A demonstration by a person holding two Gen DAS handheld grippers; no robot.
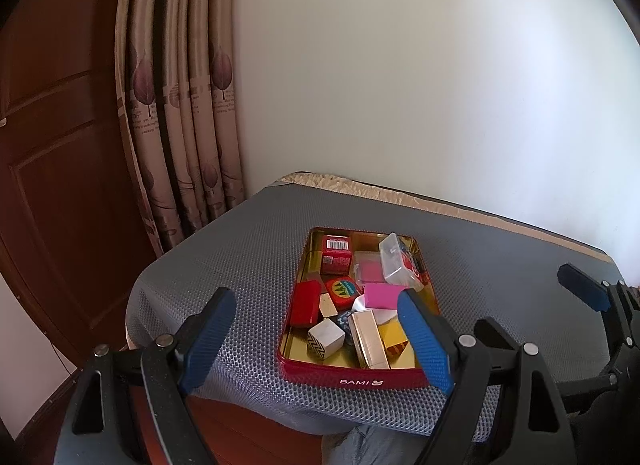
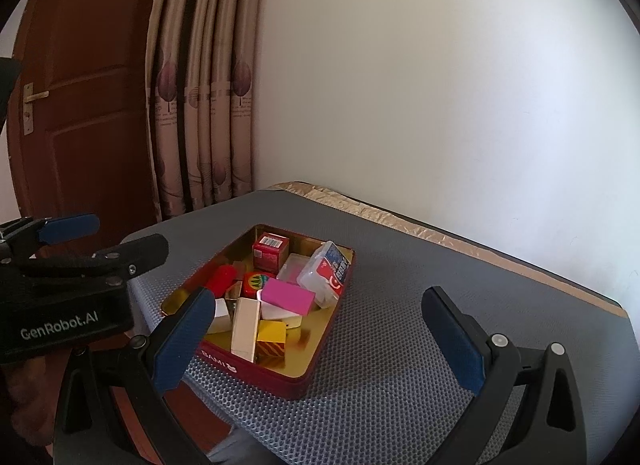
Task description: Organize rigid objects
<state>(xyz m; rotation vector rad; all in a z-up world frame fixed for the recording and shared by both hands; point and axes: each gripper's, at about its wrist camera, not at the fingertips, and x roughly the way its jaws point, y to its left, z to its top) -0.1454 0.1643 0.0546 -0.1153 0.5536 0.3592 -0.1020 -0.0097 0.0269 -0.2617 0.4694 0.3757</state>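
Observation:
A red BAMI tin with a gold inside sits on the grey mesh mat. In it lie several small items: a red barcode carton, a clear plastic box, a pink block, a round red tin, a white zigzag cube, a cream long box and a yellow block. My left gripper hangs open above the tin's near end. My right gripper is open over the tin's right side. Neither holds anything.
The mat covers a small table with a beige strip along the white wall. A patterned curtain and a brown wooden door stand to the left. Bare mat lies right of the tin. A clothed knee shows below the table edge.

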